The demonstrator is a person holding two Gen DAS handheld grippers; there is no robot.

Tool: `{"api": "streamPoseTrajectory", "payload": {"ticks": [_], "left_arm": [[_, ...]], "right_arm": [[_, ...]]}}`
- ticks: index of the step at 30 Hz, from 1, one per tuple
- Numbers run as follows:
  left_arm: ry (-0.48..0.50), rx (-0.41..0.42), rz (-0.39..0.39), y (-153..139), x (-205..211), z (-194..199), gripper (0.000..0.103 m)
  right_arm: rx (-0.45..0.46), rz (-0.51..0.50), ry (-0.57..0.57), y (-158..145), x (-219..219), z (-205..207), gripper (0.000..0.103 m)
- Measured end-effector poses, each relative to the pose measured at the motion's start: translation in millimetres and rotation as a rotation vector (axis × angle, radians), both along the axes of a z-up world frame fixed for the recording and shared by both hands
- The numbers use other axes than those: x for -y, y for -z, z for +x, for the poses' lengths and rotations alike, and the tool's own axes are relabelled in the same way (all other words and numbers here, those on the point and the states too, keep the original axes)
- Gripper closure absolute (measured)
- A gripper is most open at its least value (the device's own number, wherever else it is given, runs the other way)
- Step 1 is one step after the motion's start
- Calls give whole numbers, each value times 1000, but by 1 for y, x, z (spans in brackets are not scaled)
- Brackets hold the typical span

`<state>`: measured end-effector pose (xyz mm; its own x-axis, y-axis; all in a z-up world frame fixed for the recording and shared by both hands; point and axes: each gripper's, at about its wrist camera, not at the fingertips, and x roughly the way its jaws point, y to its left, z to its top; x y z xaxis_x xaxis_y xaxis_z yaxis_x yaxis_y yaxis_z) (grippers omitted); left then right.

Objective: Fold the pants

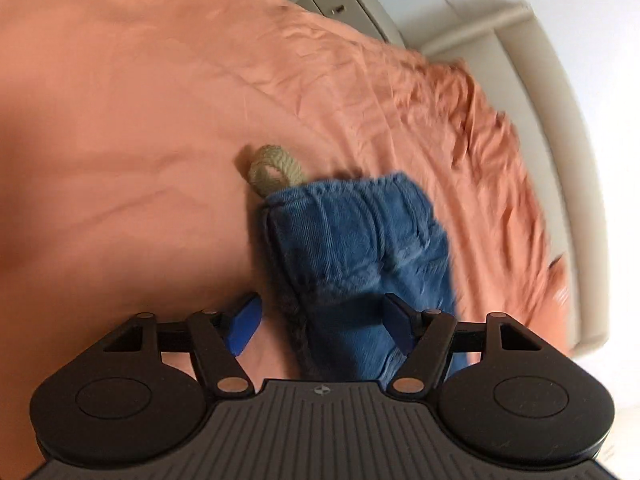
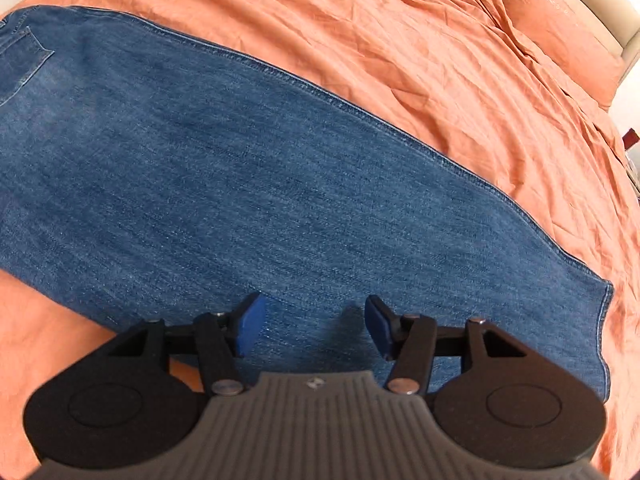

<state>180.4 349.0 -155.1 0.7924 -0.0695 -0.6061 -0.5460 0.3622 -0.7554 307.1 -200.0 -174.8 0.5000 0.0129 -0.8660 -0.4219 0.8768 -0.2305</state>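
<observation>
Blue denim pants (image 2: 240, 160) lie flat on the orange bed sheet (image 2: 400, 40), one leg running from a back pocket (image 2: 20, 64) at the upper left to the hem (image 2: 604, 320) at the right. My right gripper (image 2: 316, 320) hovers open over that leg near its lower edge, nothing between its blue pads (image 2: 252, 328). In the left wrist view the pants' bunched waist end (image 1: 360, 240) shows a beige rope loop (image 1: 272, 172) sticking out. My left gripper (image 1: 322, 316) stands open above this end, and its pads do not press on the denim. This view is motion-blurred.
The orange sheet (image 1: 140, 120) covers the whole bed and is wrinkled toward the far side. An orange pillow (image 2: 560, 32) lies at the upper right. A beige padded bed frame (image 1: 532, 80) and a white wall border the bed.
</observation>
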Motion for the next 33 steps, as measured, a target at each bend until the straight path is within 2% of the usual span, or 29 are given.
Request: {"api": "streamPoseTrajectory", "payload": {"ticks": [2,4,6,7,8,10,11,13,14,17,19,22,24,25,26,27,30,33], "left_arm": [[-21,7,-23,4,-4,11,27],[-5,-30,0,1,-6,25,38],[19,-96,97,-13,-4,35,64],[34,-119,172,-23,-1,35,70],[53,-124,241,-38,4,38,81],[82,-98,346,-68,15,34,85],[90,-84,374,-81,20,34,85],[92,-68,393,-92,21,34,86],[97,-94,412,-91,19,38,86],[103,-225,444,-65,16,55,86],[125,-324,495,-43,21,66,86],[124,-385,536,-31,30,76,78],[138,-415,601,-41,36,81,60],[145,-425,643,-49,39,81,56],[145,-433,682,-56,42,80,46],[134,-440,723,-65,45,76,40],[119,-439,804,-89,58,75,40],[167,-401,816,-104,77,80,41]], "right_arm": [[5,-3,12,-1,3,0,47],[13,-18,39,-3,11,2,47],[9,-29,69,-5,21,2,47],[7,-41,84,-5,26,2,47],[6,-56,95,-7,31,1,47],[17,-93,118,-11,46,1,47],[21,-108,135,-13,56,1,47],[23,-110,199,-19,79,2,50],[20,-98,240,-22,93,1,50],[23,-36,379,-36,142,-2,51],[27,27,463,-45,177,-5,55],[42,131,603,-56,229,-12,56],[56,197,684,-61,261,-15,56],[64,234,717,-64,277,-16,56],[75,265,744,-66,290,-16,56],[82,295,770,-66,302,-16,56],[98,382,842,-60,333,-15,56],[87,468,894,-46,355,-6,69]]}}
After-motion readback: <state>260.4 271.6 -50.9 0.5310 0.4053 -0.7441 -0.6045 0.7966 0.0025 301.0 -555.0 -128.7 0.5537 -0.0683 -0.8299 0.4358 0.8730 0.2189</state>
